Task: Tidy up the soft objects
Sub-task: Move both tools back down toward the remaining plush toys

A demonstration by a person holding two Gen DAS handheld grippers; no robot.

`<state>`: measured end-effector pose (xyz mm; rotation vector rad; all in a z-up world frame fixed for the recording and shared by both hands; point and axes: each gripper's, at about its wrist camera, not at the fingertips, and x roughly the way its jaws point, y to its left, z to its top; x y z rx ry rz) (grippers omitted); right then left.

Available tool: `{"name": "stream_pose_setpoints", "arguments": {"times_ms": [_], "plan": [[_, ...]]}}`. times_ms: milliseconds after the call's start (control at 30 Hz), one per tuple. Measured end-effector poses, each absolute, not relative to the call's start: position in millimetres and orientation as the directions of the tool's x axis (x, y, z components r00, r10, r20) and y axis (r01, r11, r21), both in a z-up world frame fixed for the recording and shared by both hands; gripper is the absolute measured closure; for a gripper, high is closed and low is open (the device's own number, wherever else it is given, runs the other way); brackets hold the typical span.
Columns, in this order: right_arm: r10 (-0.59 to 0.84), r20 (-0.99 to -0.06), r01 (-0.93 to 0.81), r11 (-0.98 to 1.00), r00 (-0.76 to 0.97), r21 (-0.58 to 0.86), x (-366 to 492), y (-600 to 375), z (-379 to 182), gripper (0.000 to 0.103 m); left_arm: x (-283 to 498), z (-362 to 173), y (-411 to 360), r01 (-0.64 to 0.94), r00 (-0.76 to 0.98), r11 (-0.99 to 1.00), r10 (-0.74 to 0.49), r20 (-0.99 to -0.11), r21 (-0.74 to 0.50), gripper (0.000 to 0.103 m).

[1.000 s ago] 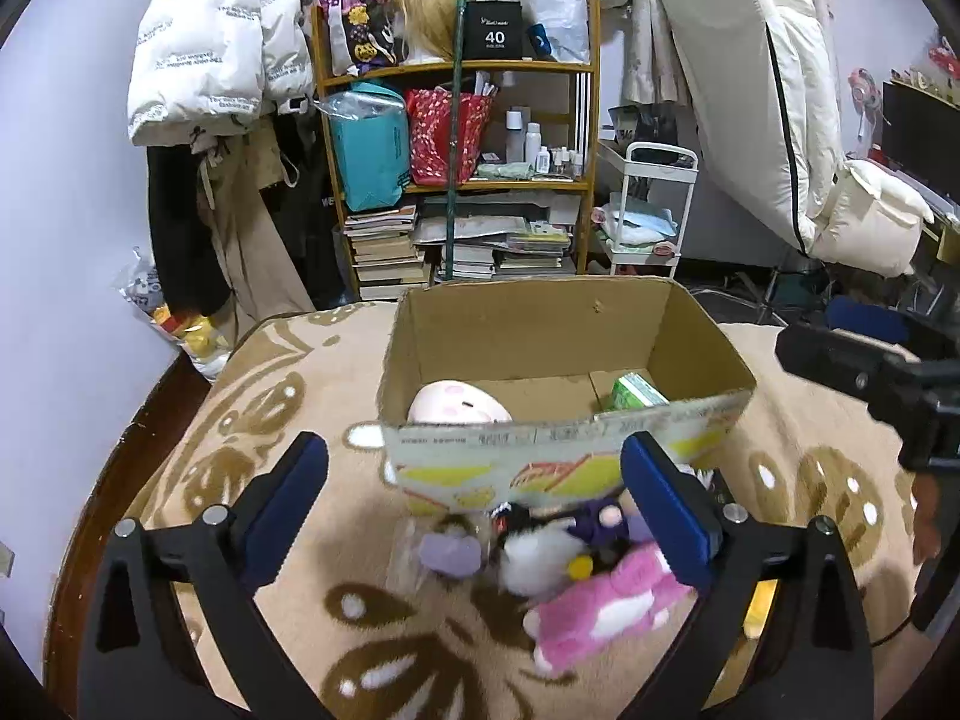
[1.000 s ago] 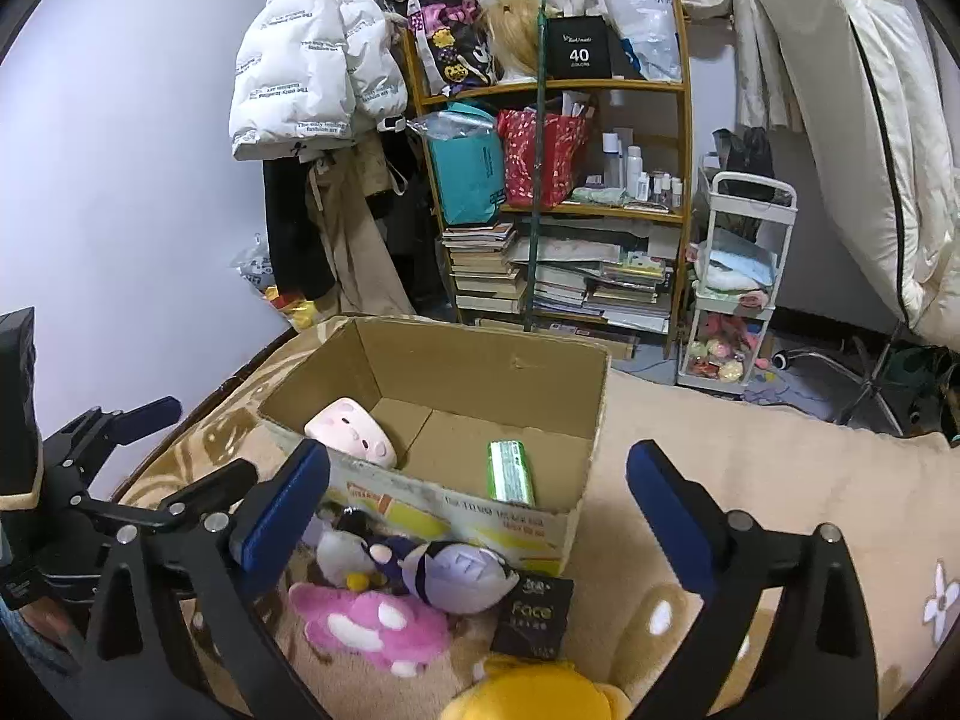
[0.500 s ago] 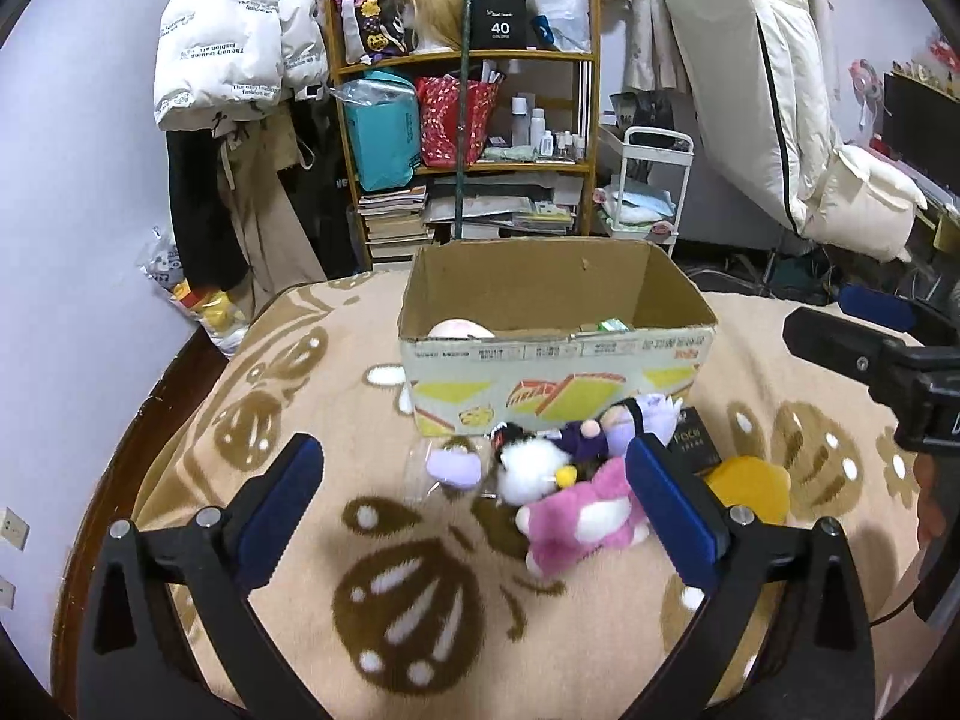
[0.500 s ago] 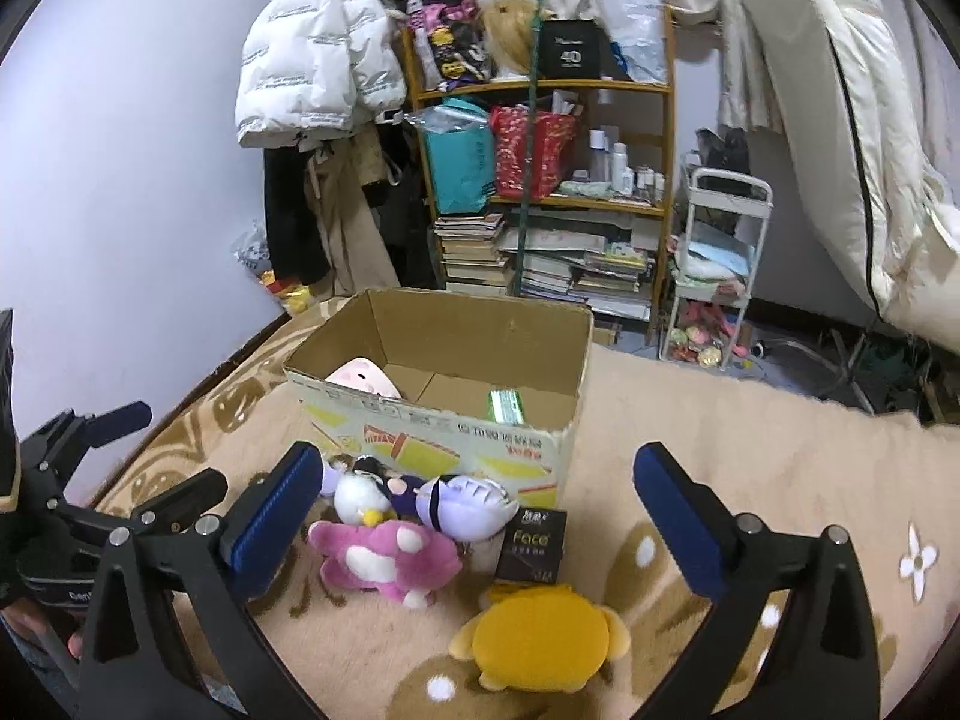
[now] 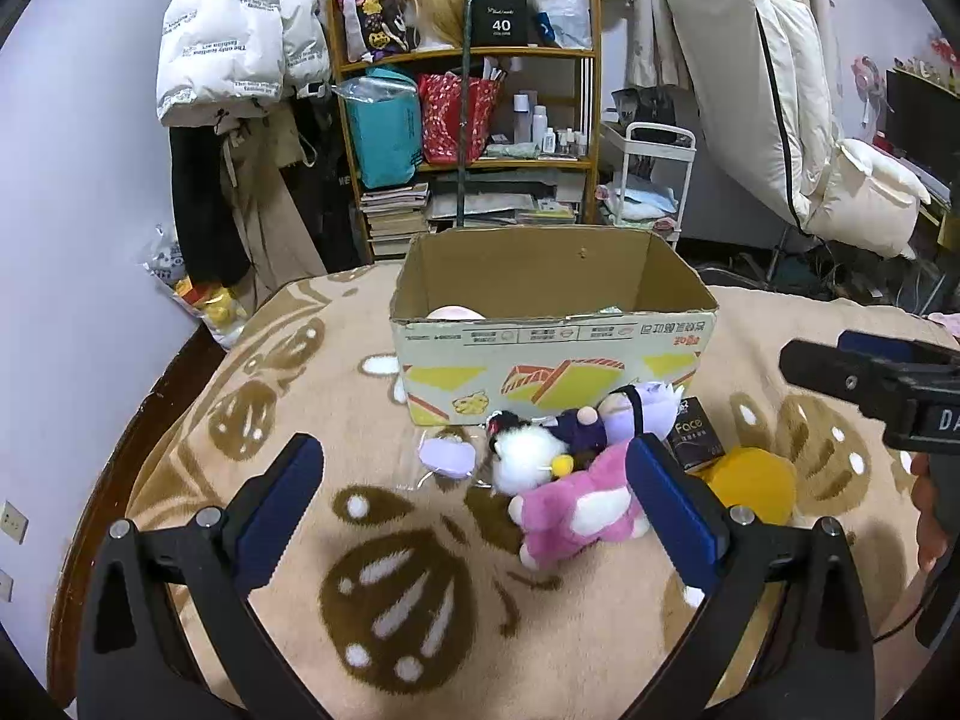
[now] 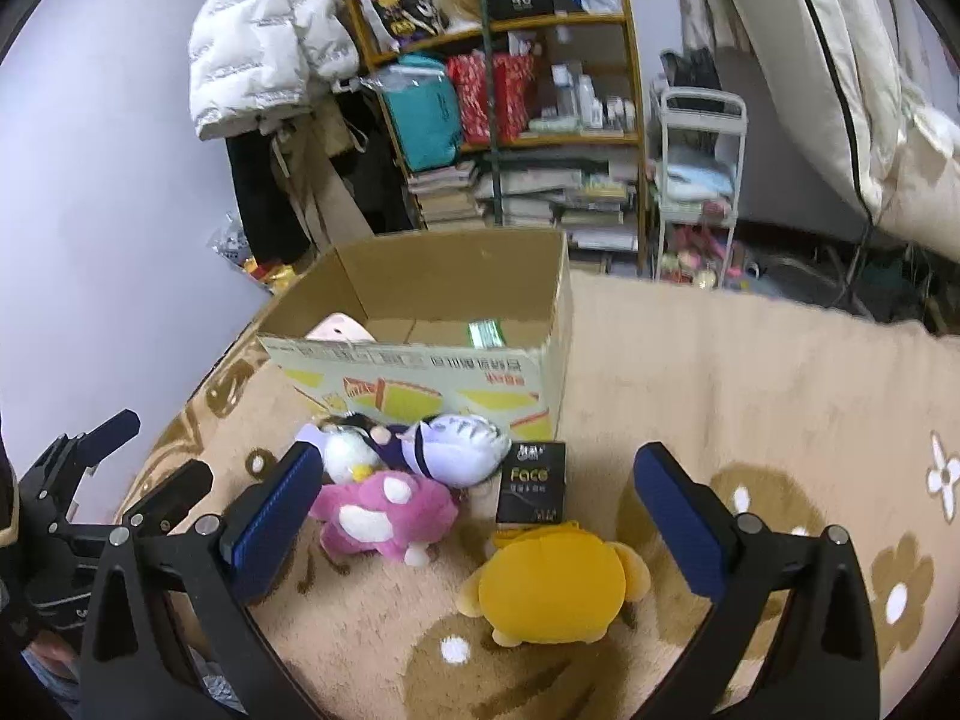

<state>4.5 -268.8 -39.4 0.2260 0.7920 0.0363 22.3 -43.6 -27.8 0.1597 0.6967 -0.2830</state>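
Plush makes up most of what waits to be sorted: a pink-and-white stuffed animal (image 6: pixel 384 513) lies at centre-left of the right wrist view, touching a white fluffy toy with a yellow beak (image 6: pixel 348 456) and a pale lilac striped plush (image 6: pixel 459 450) behind it, and a round yellow plush (image 6: pixel 555 585) sits low in the middle of that frame. All of them rest on the beige patterned blanket (image 6: pixel 750 390), just in front of the open printed cardboard box (image 6: pixel 420 384), which takes up the middle of both views and already holds a pale pink item and a green packet. A flat black packet marked "Face" (image 6: pixel 533 483) lies between the lilac plush and the yellow one, touching or nearly touching both. The left gripper (image 5: pixel 474 498) and the right gripper (image 6: pixel 480 501) both hover above the blanket with their blue-padded jaws spread wide and nothing between them. Judging by their look, the toys should be light, squashy and not slippery, so a pinch across the thick body ought to hold better than an ear or limb, which would likely let the toy dangle and swing. The yellow one looks wide, and squeezing its narrower edge seems wiser.
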Motion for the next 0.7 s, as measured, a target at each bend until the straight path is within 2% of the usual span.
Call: {"name": "stream_pose_setpoints", "arguments": {"times_ms": [233, 467, 700], "plan": [[0.11, -0.753, 0.111, 0.965, 0.649, 0.236, 17, -279, -62, 0.0, 33, -43, -57, 0.334, 0.711, 0.942, -0.242, -0.661, 0.014, 0.003], [0.099, -0.784, 0.161, 0.956, 0.612, 0.246, 24, -288, -73, 0.0, 39, -49, -73, 0.329, 0.752, 0.944, -0.244, -0.612, 0.028, 0.003], [0.089, -0.827, 0.24, 0.935, 0.555, 0.261, 31, -302, -87, 0.0, 54, -66, -85, 0.354, 0.702, 0.935, -0.263, -0.662, 0.005, 0.003]]}}
